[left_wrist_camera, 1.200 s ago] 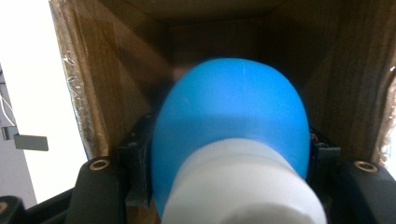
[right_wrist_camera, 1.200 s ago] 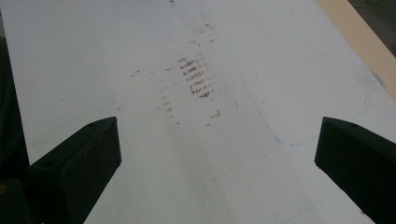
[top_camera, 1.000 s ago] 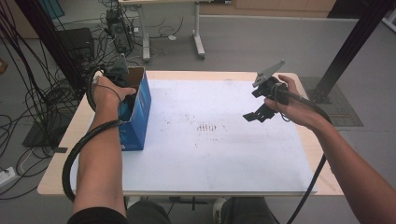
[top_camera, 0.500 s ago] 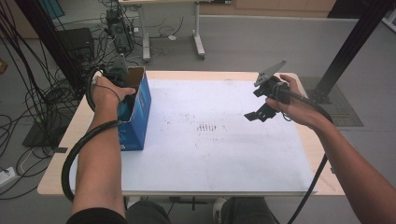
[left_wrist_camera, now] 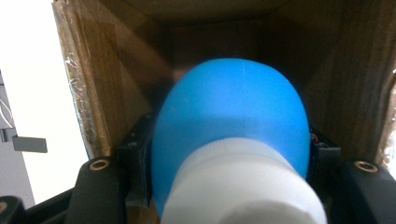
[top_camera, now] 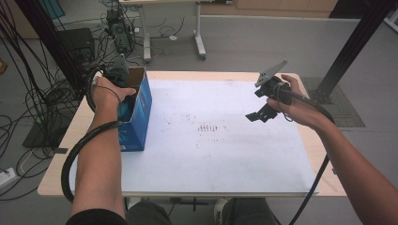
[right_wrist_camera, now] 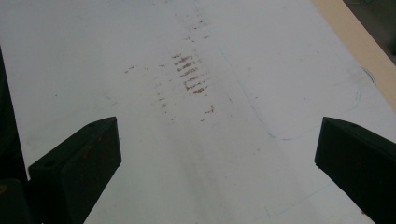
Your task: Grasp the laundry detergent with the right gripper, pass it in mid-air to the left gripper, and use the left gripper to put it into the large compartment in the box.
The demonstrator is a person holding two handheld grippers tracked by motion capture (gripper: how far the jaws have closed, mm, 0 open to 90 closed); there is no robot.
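The box [top_camera: 139, 112] is blue outside with a pale mark low on its side, and plain brown cardboard inside [left_wrist_camera: 359, 70]. Within it, the bottle [left_wrist_camera: 233, 135] is bright blue with a white cap [left_wrist_camera: 243, 186]. The sheet [top_camera: 216, 159] beside the box is white, marked near its middle by rows of short brown streaks [right_wrist_camera: 190, 73] and scattered brown specks, with a faint blue pen line [right_wrist_camera: 280, 136] curving off to one side of them. Around the sheet, the table [top_camera: 324, 154] shows a light tan edge. Both grippers, left [top_camera: 123, 89] and right [top_camera: 259, 115], are black; the right carries a grey plate [top_camera: 271, 72].
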